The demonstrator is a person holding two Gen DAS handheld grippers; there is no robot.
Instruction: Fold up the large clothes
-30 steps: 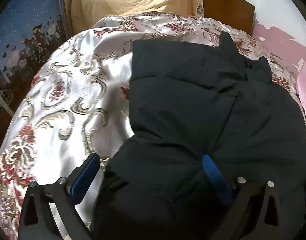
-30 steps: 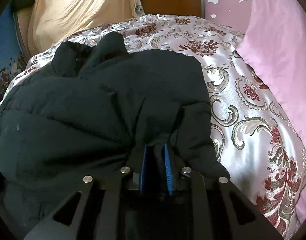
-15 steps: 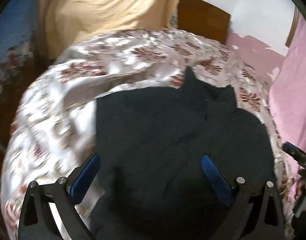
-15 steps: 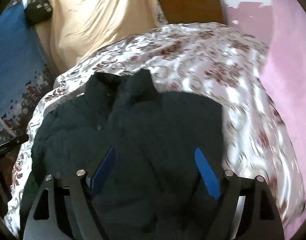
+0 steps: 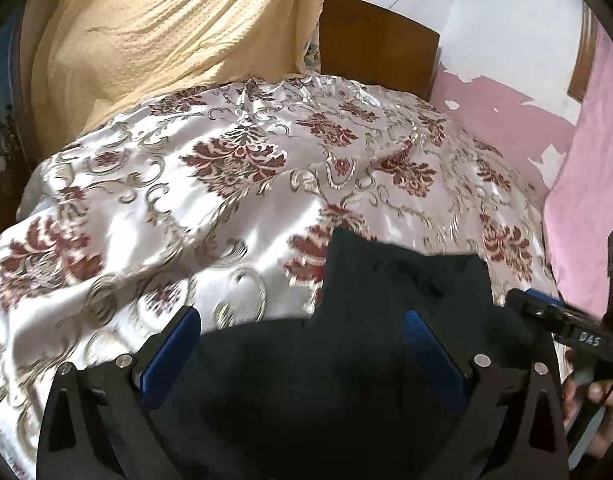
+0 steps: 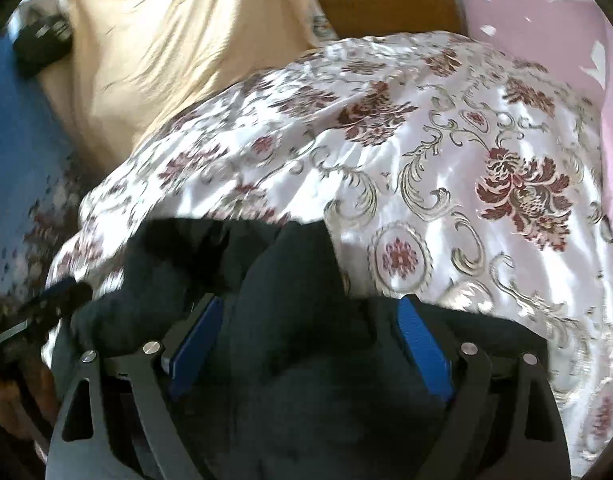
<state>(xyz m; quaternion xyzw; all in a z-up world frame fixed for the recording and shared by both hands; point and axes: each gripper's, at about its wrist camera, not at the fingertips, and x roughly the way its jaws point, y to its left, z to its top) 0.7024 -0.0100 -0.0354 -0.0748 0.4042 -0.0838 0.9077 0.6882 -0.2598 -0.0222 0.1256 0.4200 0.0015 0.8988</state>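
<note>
1. Two grippers hang over one black padded jacket [image 5: 386, 320], which lies bunched at the near edge of the floral satin bedspread [image 5: 234, 184]; its collar end points away toward the wooden headboard [image 5: 378, 52]; I judge the fold already laid, since the garment sits compact and not spread out.
2. Left gripper [image 5: 302, 344]: its blue pads stand spread wide, with jacket cloth showing between them but neither pad pressing on it; nothing is pinched, so the hand looks free to move off.
3. Right gripper [image 6: 306, 340]: its jaws have just been opening; the blue pads now stand well apart, the dark fabric lies between them unpinched; in my reading this is a release, leaving the jacket to rest under its own weight.
4. Each view catches the other tool at its edge: the right one beside the pink pillow [image 5: 586, 200], the left one at the jacket's far side; the pair flank the garment, probably because a bulky coat needs both ends handled together.
5. Puffy filling may spring the fold open; a press or a second fold seems the likely next need.
6. Yellow blanket [image 5: 166, 40] lies heaped beyond, well apart from the jacket.
</note>
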